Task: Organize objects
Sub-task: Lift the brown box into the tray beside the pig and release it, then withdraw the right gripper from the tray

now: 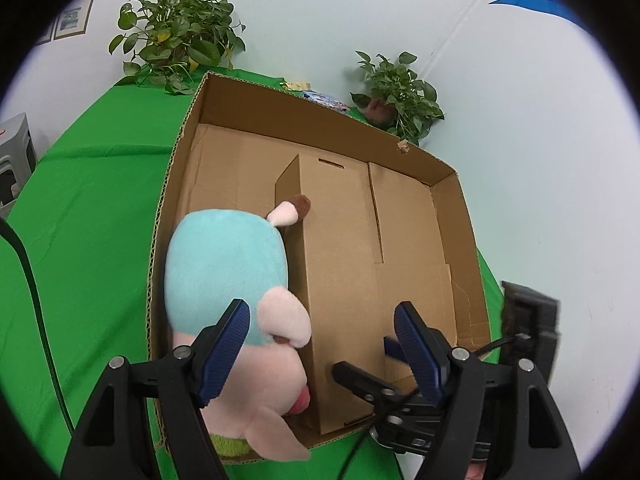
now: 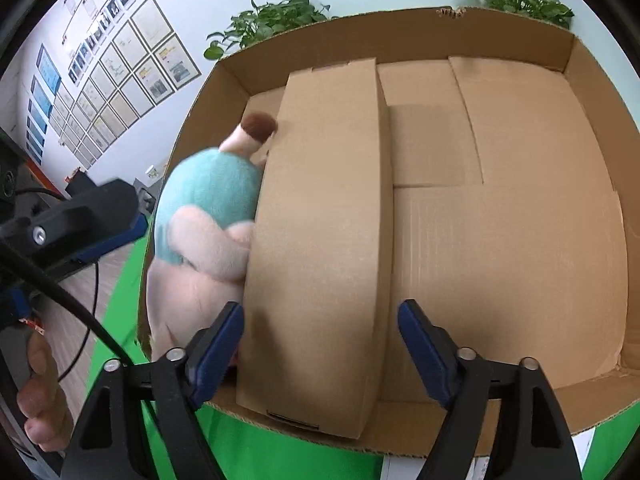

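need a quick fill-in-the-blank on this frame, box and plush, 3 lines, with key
1. The plush toy lies in the box's ____ compartment, seen from the left wrist view.
2. The cardboard box sits on a ____ cloth.
3. The plush toy's shirt is light ____.

Missing words: left; green; blue

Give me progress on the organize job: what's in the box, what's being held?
Done: the plush toy sits in the cardboard box, in its left compartment against the raised divider. In hand: nothing; the left gripper and right gripper both have jaws apart and empty, hovering over the box's near edge. Left: the right compartment holds nothing, and no other items to sort are in view.
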{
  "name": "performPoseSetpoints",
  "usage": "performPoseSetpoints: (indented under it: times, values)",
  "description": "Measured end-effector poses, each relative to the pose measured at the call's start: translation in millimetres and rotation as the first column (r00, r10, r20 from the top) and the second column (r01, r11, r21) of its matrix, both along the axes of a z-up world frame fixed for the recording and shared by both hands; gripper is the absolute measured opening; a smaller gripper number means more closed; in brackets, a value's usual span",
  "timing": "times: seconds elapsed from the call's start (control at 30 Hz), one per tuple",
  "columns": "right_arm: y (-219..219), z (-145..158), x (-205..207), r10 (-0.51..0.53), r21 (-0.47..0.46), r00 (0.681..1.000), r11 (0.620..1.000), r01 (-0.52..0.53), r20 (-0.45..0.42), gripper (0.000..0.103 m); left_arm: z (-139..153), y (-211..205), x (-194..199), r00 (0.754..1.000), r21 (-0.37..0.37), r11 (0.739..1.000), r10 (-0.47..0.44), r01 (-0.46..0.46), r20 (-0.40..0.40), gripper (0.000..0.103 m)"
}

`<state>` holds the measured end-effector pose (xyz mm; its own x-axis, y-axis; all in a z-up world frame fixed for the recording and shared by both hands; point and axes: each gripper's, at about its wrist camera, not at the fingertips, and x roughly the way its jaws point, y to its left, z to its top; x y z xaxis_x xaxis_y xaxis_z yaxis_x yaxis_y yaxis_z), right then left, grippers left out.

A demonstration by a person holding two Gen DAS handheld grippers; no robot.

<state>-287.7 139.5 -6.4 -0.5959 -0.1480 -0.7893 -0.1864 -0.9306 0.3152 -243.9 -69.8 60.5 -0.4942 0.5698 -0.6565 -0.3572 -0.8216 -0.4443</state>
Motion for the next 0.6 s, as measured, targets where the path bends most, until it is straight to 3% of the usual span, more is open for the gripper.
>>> performPoseSetpoints:
  times: [0.17, 0.27, 0.3, 0.33, 0.37, 0.4, 0.53, 0.6]
  values:
    - [-2, 0, -2, 0.011, 0.016, 1.000, 1.000, -0.011, 0.008, 0.063, 3, 3, 12, 1.000, -0.031, 1.000, 0.005, -0.006, -0.026, 0.074]
    - [-5, 0, 6, 0.004, 0.040, 1.000, 0.999, -0.003, -0.005, 0.063, 12, 4, 26, 0.996, -0.060, 0.998, 0.031, -0.036, -0.086, 0.074]
    - [-5, 5, 11, -0.008, 0.070, 1.000, 0.998, 0.010, -0.025, 0.068, 16, 5, 32, 0.992, -0.078, 0.995, 0.047, -0.056, -0.119, 0.074]
    - [-6, 12, 17, -0.016, 0.101, 0.999, 0.995, 0.021, -0.046, 0.075, 22, 6, 41, 0.984, -0.104, 0.991, 0.066, -0.083, -0.164, 0.074]
    - [-10, 28, 37, -0.022, 0.137, 0.997, 0.990, 0.032, -0.074, 0.092, 27, 8, 49, 0.976, -0.126, 0.987, 0.076, -0.103, -0.205, 0.074]
    - [-14, 44, 60, -0.031, 0.183, 0.993, 0.982, 0.051, -0.113, 0.102, 32, 10, 59, 0.963, -0.150, 0.981, 0.085, -0.126, -0.256, 0.078]
    - [-16, 70, 122, -0.053, 0.333, 0.980, 0.936, 0.116, -0.193, 0.103, 48, 25, 99, 0.895, -0.235, 0.940, 0.128, -0.247, -0.427, 0.083]
    - [-10, 73, 154, -0.072, 0.355, 0.976, 0.924, 0.143, -0.207, 0.103, 47, 31, 112, 0.885, -0.246, 0.934, 0.129, -0.260, -0.448, 0.083]
